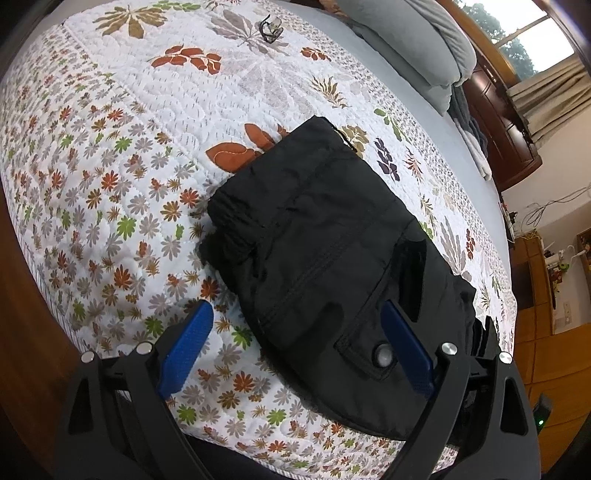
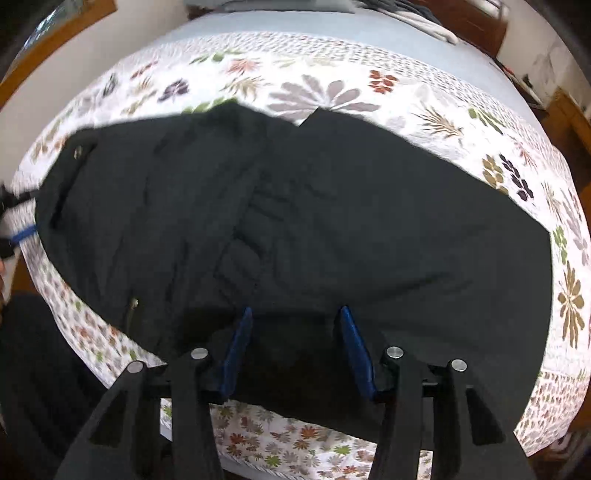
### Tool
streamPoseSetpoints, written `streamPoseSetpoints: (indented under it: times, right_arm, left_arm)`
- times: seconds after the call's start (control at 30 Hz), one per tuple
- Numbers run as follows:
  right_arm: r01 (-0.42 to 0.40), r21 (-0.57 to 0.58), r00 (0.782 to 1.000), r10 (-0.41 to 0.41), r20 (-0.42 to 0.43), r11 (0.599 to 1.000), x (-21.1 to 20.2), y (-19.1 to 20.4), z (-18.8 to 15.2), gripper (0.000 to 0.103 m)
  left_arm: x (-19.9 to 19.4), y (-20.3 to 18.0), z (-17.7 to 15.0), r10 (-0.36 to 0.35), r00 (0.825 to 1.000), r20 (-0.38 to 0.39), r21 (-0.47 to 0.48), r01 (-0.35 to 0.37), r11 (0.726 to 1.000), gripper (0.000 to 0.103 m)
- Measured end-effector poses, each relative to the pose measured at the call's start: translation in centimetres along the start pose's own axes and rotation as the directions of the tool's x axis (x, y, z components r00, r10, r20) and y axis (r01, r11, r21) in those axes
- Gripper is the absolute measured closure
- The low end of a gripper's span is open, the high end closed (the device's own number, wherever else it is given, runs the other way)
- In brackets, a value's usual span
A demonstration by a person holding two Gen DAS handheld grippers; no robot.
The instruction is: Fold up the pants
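Note:
The black pants point(image 1: 325, 236) lie folded into a thick bundle on the flowered quilt point(image 1: 122, 155). A back pocket with a silver button point(image 1: 384, 356) faces up at the near end. My left gripper point(image 1: 295, 314) is open, its blue pads wide apart just above the near end of the bundle, one pad over the quilt and one over the pocket. In the right wrist view the pants point(image 2: 295, 221) fill the middle, and my right gripper point(image 2: 293, 314) is open over their near edge, holding nothing. The left gripper point(image 2: 14, 229) shows at the far left edge there.
A small dark clip-like object point(image 1: 269, 27) lies on the far part of the quilt. Grey pillows point(image 1: 417, 48) and folded cloth sit at the bed's far right, beside a wooden headboard point(image 1: 506, 125). The bed's edge runs close below both grippers.

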State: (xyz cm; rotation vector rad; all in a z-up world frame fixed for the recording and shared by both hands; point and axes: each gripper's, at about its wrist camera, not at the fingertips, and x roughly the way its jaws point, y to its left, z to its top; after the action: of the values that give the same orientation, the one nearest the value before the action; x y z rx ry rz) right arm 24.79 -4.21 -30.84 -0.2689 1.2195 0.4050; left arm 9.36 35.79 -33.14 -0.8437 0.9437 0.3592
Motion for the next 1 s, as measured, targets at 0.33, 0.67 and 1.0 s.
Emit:
streamPoseSetpoints:
  times: [0.33, 0.67, 1.0]
  right_arm:
    - [-0.245, -0.031, 0.969, 0.244, -0.030, 0.969, -4.7, -1.7, 5.1, 0.035]
    - [-0.484, -0.186, 0.874, 0.464, -0.141, 0.855, -5.1, 5.6, 17.9, 0.027]
    - [-0.653, -0.265, 0.735, 0.510, -0.448, 0.709, 1.2, 18.2, 24.9, 0.015]
  left_arm:
    - [-0.5, 4.9, 0.3, -0.210, 0.978, 0.012, -0.245, 0.206, 0.947, 0.011]
    - [2.1, 5.8, 1.3, -0.355, 0.935, 0.004, -0.358, 0.333, 0.872, 0.011]
    - [3.8, 6.4, 1.4, -0.355, 0.934, 0.044, -0.479, 0.332, 0.812, 0.026]
